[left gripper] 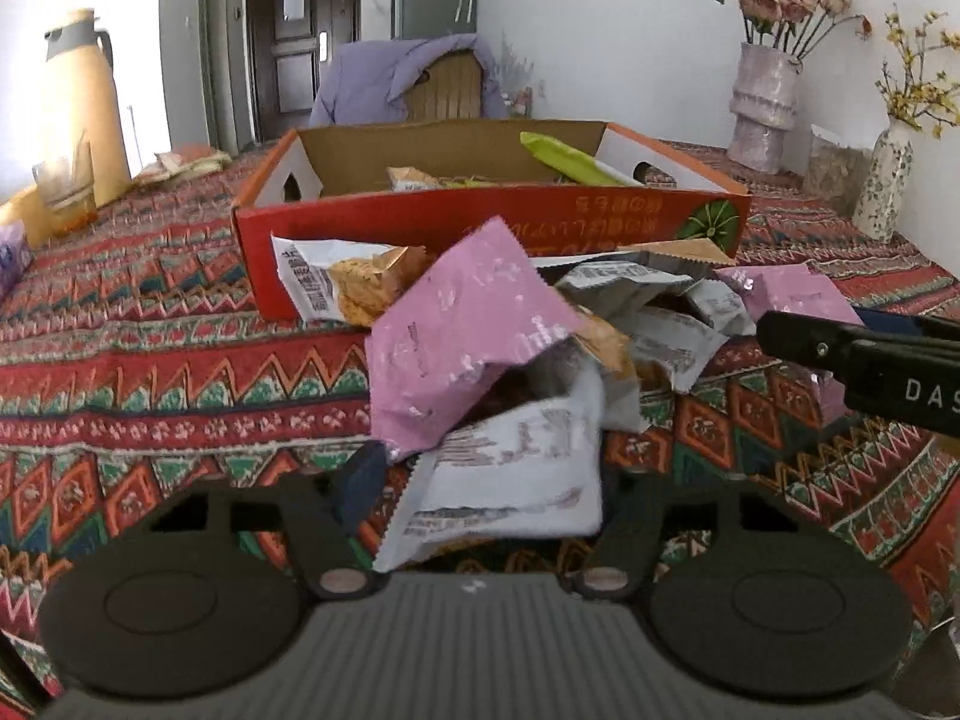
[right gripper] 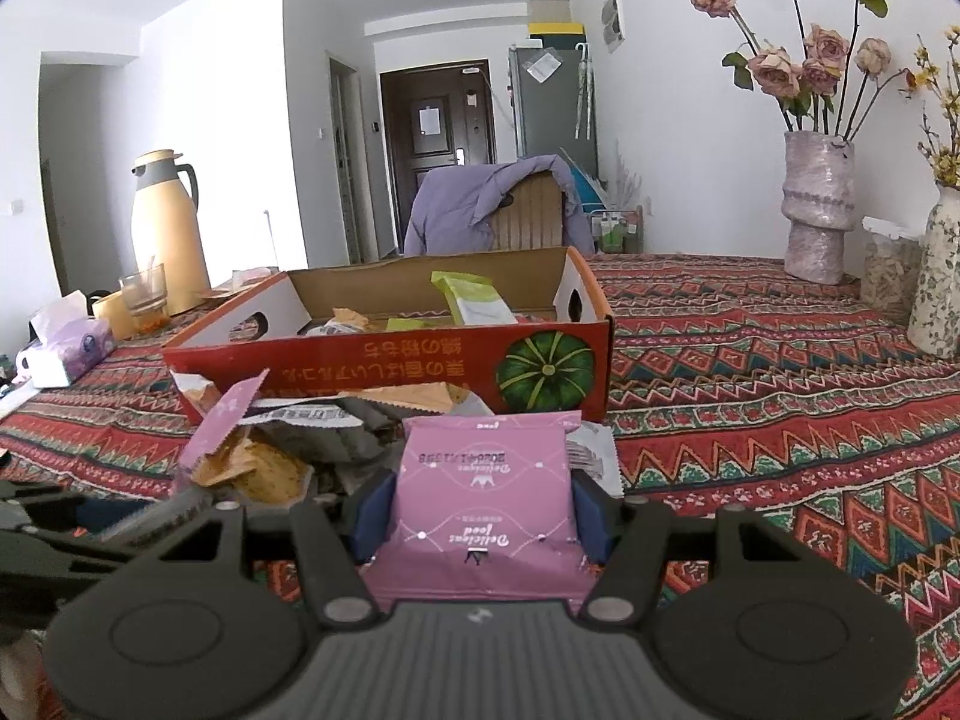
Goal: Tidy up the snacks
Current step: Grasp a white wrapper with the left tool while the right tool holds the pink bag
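Right gripper (right gripper: 480,516) is clamped on a pink snack packet (right gripper: 483,498), blue pads (right gripper: 373,519) pressing both side edges, packet upright between the fingers with its print upside down. Left gripper (left gripper: 480,480) sits half-closed around a white-grey packet (left gripper: 510,480): packet is between the fingers, left pad (left gripper: 360,480) against its edge, right finger hidden behind the wrapper, so cannot tell if it's actually gripped. No earlier frame to compare. A crumpled pink packet (left gripper: 462,336) lies on top of that white one, just ahead of the left gripper's tips. Rest of the snack pile (left gripper: 648,312) (grey-white and tan wrappers, one showing a biscuit picture (left gripper: 354,288)) is spread ahead of both grippers, touching the near wall of the red cardboard box (right gripper: 390,366). Box is straight ahead, open top, pumpkin graphic on its near face; inside are a green packet (right gripper: 474,297) leaning on the far right corner and a few others low down. In the left wrist view the right gripper's black finger comes in from the right edge, near the pile. Everything is on a red patterned tablecloth (right gripper: 780,420). Beyond the box: chair with a purple jacket (right gripper: 480,204). Far left of the grippers: yellow thermos jug (right gripper: 168,228), a glass (right gripper: 144,294), tissue box (right gripper: 66,348). Far right: textured vase with dried roses (right gripper: 819,216) and a floral vase (right gripper: 939,276).
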